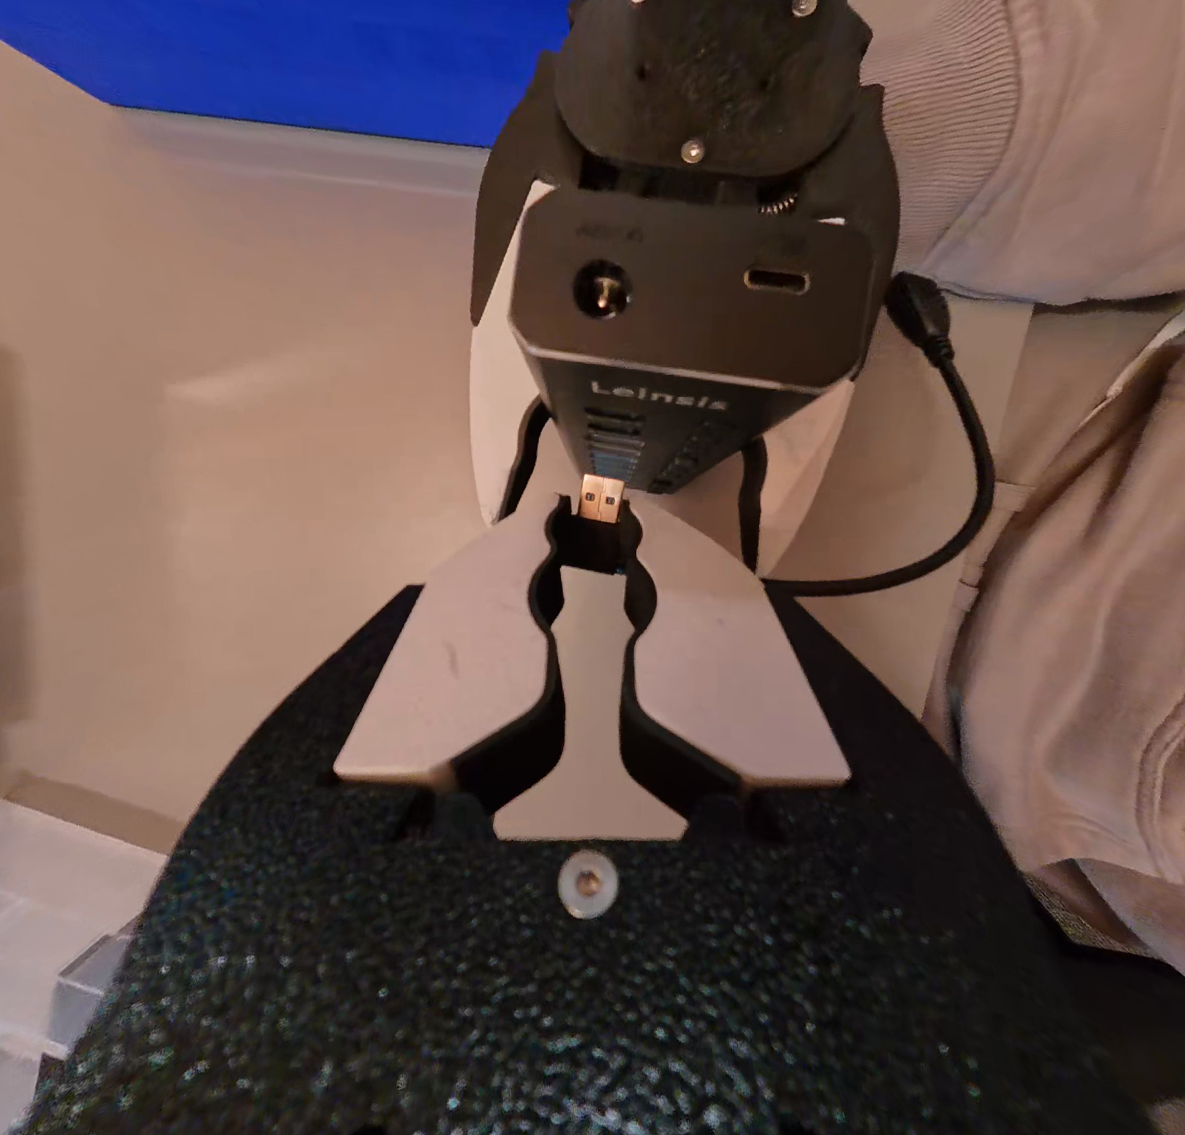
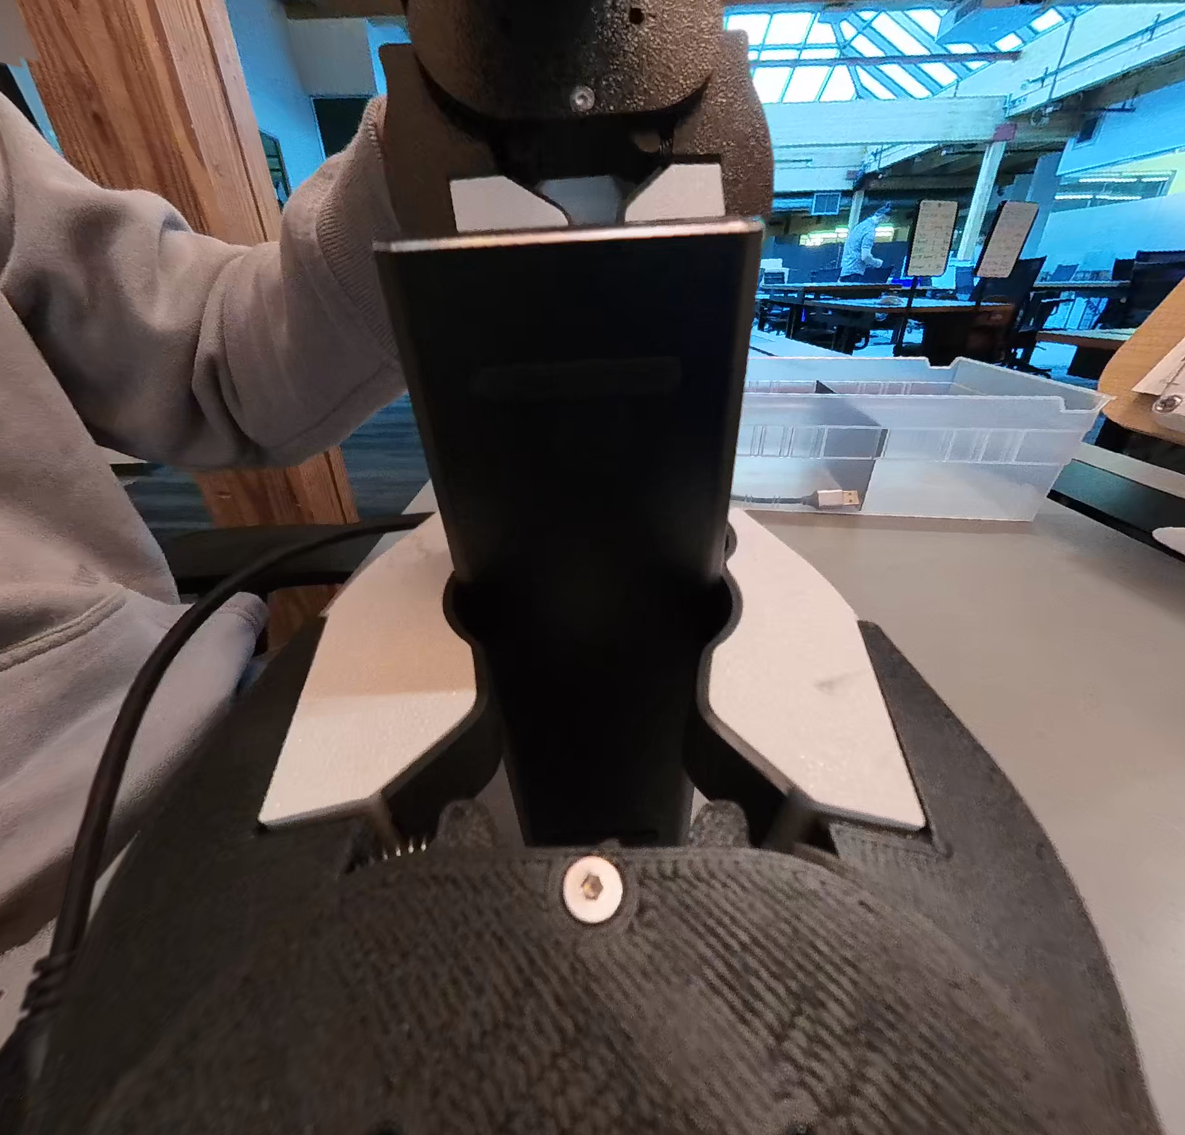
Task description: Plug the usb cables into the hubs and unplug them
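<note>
My left gripper [image 1: 597, 524] is shut on the black body of a USB plug [image 1: 603, 500]. Its metal tip sticks out forward, just short of the row of ports [image 1: 612, 440] on the hub. The dark grey hub [image 1: 696, 296] points its end face, with a round socket and a small oval port, at the left camera. My right gripper [image 2: 590, 569] is shut on the hub [image 2: 577, 412], one white finger [image 2: 385, 674] on each side. The left gripper's body [image 2: 564, 33] shows beyond the hub's far end. A black cable [image 1: 962, 450] loops to the right of the hub.
A blue bin [image 1: 288, 33] stands behind at the upper left. A clear divided plastic bin [image 2: 910, 437] on the grey table [image 2: 1026, 623] holds another USB cable [image 2: 833, 499]. A person's grey sleeve [image 2: 160, 347] and a wooden post [image 2: 147, 78] are at the left.
</note>
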